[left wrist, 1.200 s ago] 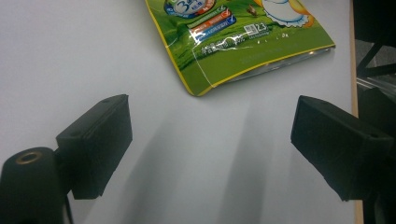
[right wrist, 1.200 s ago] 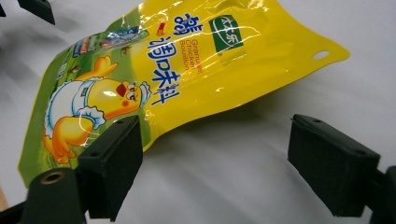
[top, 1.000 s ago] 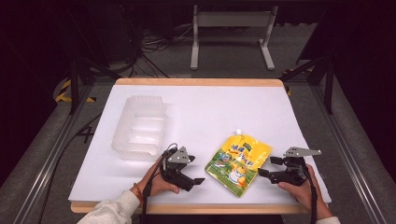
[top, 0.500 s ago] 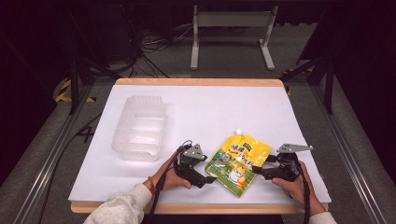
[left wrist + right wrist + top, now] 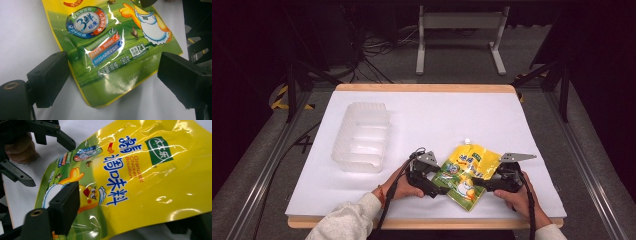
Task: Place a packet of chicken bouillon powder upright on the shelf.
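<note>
yellow pouch (image 5: 466, 172) between left gripper (image 5: 441, 190) and right gripper (image 5: 476, 182)

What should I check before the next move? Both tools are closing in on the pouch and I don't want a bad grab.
1. Left tool open around the pouch corner: ok.
2. Right tool over the pouch edge: ok; one jaw lies on top.
3. Right tool gripping: cannot tell, lower jaw hidden.
4. Pouch flat on the table: not ok, right side lifted.
5. Clear tray empty: ok.
</note>
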`<state>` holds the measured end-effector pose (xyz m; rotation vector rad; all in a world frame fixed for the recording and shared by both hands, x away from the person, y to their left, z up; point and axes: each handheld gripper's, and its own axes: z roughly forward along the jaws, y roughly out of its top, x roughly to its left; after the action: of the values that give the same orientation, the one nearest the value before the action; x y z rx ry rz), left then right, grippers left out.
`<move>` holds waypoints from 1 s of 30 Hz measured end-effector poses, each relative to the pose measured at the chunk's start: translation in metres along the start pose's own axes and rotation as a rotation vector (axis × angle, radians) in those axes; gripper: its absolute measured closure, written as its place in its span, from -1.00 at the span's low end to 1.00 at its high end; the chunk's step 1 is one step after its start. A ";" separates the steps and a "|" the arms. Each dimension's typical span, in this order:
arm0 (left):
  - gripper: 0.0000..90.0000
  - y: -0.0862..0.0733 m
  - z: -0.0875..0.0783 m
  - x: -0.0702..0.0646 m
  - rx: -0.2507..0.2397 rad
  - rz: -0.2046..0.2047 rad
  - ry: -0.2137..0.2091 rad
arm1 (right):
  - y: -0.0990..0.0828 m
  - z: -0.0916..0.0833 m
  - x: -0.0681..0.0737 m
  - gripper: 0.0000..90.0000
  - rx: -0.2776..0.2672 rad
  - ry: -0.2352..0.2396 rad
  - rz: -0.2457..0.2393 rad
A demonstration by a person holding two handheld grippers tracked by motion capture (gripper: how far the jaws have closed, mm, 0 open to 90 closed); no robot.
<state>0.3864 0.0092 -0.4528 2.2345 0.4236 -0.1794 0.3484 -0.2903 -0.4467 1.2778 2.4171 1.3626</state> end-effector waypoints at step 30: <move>0.62 0.024 -0.059 -0.002 -0.231 0.083 0.081 | 0.032 -0.026 0.062 1.00 -0.274 0.025 -0.237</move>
<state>0.3928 0.0398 -0.3972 2.0324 0.3743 0.0044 0.3163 -0.2564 -0.3887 0.8846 2.2119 1.5751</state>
